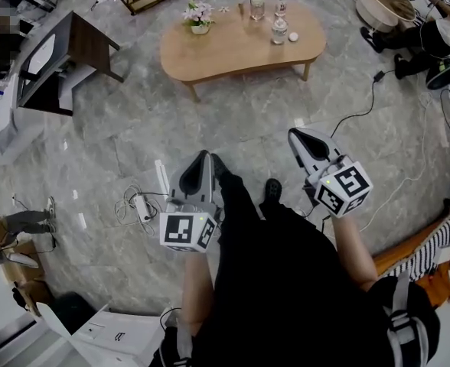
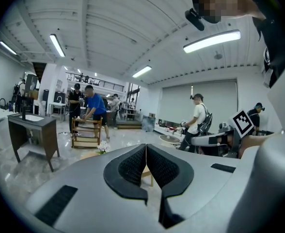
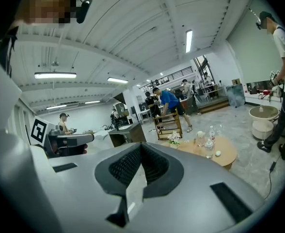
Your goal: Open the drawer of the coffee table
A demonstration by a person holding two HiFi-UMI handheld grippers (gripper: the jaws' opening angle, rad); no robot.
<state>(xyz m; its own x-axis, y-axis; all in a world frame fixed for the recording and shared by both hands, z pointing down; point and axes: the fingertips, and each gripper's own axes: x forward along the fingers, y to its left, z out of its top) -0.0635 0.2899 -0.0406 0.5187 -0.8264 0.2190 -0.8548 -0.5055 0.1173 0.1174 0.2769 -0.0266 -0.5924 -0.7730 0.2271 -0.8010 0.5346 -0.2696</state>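
– Coffee table (image 1: 233,48): where is it in the head view?
– Far across the floor, well apart from the left gripper (image 1: 203,155) and right gripper (image 1: 298,134). No drawer shows.
– Left gripper view?
– Jaws pressed together, holding nothing.
– Right gripper view?
– The same: closed and empty, with the surface ahead. I'd walk up, find the drawer's pull, then part one pair of jaws. There's no readable writing, only square markers.
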